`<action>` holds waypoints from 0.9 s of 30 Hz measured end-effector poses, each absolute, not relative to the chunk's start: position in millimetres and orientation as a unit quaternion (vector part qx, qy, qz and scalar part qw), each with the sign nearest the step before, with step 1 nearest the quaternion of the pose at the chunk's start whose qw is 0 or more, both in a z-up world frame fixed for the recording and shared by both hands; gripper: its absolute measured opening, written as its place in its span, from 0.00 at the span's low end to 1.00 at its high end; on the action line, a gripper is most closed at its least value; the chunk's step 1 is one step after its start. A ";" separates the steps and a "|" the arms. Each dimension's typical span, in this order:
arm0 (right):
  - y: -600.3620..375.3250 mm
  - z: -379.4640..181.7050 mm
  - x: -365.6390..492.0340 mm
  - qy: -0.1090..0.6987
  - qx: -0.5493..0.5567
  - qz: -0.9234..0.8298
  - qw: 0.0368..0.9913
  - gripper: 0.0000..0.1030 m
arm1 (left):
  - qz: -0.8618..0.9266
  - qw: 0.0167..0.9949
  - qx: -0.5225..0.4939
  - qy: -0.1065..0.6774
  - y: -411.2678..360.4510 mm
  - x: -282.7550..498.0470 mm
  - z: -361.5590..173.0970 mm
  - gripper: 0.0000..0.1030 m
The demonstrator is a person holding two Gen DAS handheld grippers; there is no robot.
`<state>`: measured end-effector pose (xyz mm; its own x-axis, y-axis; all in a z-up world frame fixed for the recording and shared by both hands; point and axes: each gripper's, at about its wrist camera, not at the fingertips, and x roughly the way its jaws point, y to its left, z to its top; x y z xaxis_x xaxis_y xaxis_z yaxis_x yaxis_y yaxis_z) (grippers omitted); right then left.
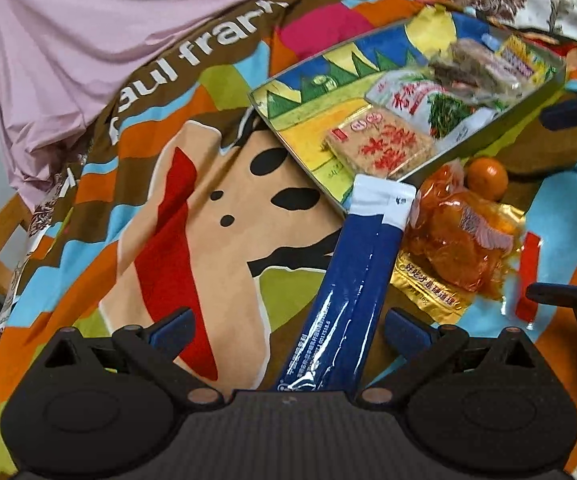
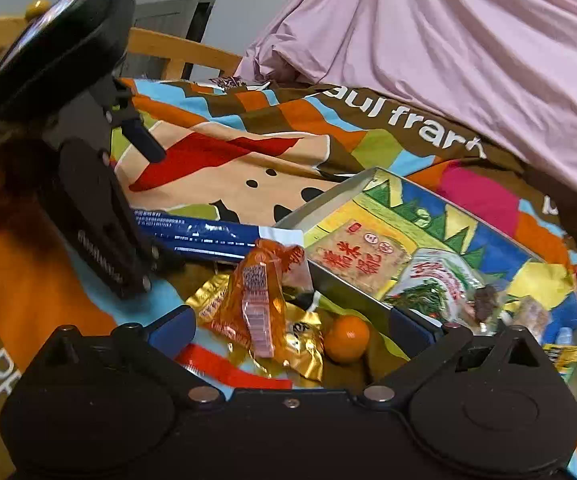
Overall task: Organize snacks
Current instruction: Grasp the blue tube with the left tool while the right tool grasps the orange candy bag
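A long blue stick packet lies on the patterned cloth between the open fingers of my left gripper, its white end against the tin tray. The tray holds a tan rice-cracker pack and other snack packs. My right gripper is open over an orange transparent snack pack that lies on a gold wrapper, with a small orange fruit beside it. The blue packet and the left gripper's body show in the right wrist view.
A colourful printed cloth covers the table. Pink fabric lies bunched at the far side. A wooden chair back stands behind. A red strip lies by the gold wrapper. More wrappers lie beyond the tray.
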<state>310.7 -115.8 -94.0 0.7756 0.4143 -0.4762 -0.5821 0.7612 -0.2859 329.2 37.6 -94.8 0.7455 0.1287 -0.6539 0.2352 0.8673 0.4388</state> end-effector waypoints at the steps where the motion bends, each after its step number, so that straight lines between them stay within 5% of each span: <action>1: -116.1 -93.3 314.5 0.199 -0.204 0.275 0.918 0.96 | -0.030 0.897 0.260 0.357 37.4 331.6 -96.3 1.00; 16: -111.4 -93.0 338.0 0.236 -0.130 0.309 0.912 0.68 | -0.051 0.891 0.274 0.359 27.6 345.4 -107.6 0.98; 22: -106.8 -98.4 341.4 0.259 -0.121 0.320 0.903 0.49 | -0.079 0.885 0.284 0.361 23.9 340.9 -106.5 0.82; 27: -103.0 -102.6 340.9 0.269 -0.122 0.323 0.899 0.48 | -0.110 0.882 0.268 0.371 25.4 341.1 -105.5 0.64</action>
